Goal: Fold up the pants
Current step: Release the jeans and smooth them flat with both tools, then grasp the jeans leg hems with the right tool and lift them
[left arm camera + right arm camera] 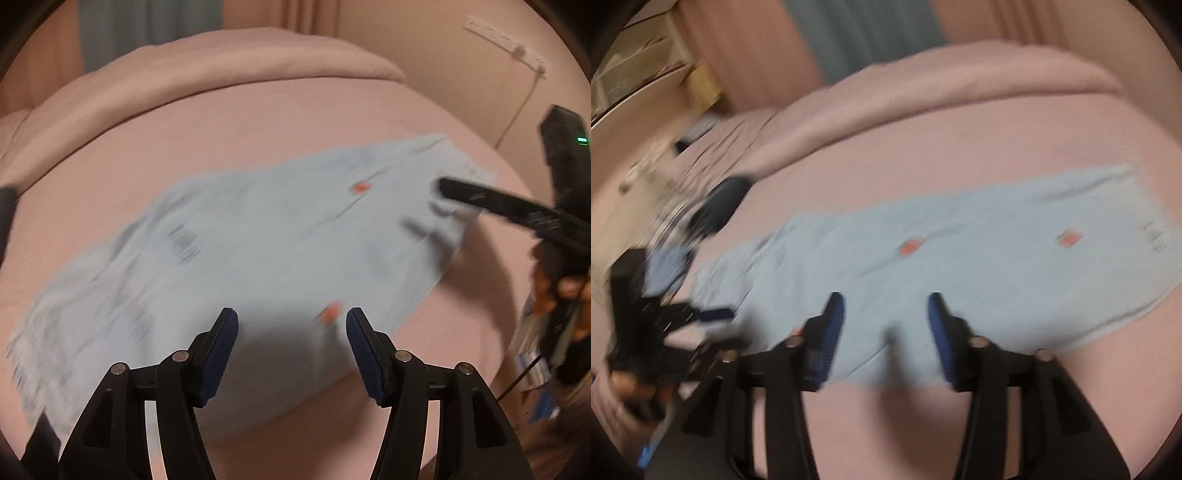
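Note:
Light blue pants [258, 236] lie spread flat on a pink bed [258, 133], with two small orange patches on the cloth. My left gripper [291, 325] hovers open over the near edge of the pants, nothing between its blue pads. In that view a black finger [487, 201] of my right gripper reaches over the right end of the pants. The right wrist view shows the pants [960, 258] lengthwise, with my right gripper [886, 317] open above their near edge and holding nothing. A blue pad [714, 314] of my left gripper shows at the pants' left end. Both views are motion-blurred.
A rolled pink duvet [221, 74] lies along the far side of the bed. A dark blue bundle [720, 206] sits on the bed's left part. A white power strip [506, 40] hangs on the wall at right. Shelves [646, 74] stand at far left.

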A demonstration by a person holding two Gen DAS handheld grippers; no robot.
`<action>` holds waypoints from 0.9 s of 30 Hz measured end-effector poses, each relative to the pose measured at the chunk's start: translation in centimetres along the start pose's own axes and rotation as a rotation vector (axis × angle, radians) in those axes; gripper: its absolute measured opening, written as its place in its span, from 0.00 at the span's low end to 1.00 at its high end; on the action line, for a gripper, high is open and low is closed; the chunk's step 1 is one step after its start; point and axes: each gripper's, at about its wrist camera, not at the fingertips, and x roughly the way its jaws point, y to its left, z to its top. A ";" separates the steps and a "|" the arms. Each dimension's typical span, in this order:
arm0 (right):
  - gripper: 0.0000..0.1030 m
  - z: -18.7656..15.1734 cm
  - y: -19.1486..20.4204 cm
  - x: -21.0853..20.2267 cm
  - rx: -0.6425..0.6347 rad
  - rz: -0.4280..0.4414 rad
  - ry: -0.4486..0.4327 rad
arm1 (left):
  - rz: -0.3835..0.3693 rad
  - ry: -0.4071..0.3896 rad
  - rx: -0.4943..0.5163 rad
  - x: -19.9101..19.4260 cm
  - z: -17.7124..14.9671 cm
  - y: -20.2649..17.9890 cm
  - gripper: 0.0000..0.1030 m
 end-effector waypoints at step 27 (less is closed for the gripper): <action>0.59 -4.8 -26.3 -8.4 0.722 0.026 -0.186 | -0.115 0.047 0.023 4.6 2.2 -5.9 0.68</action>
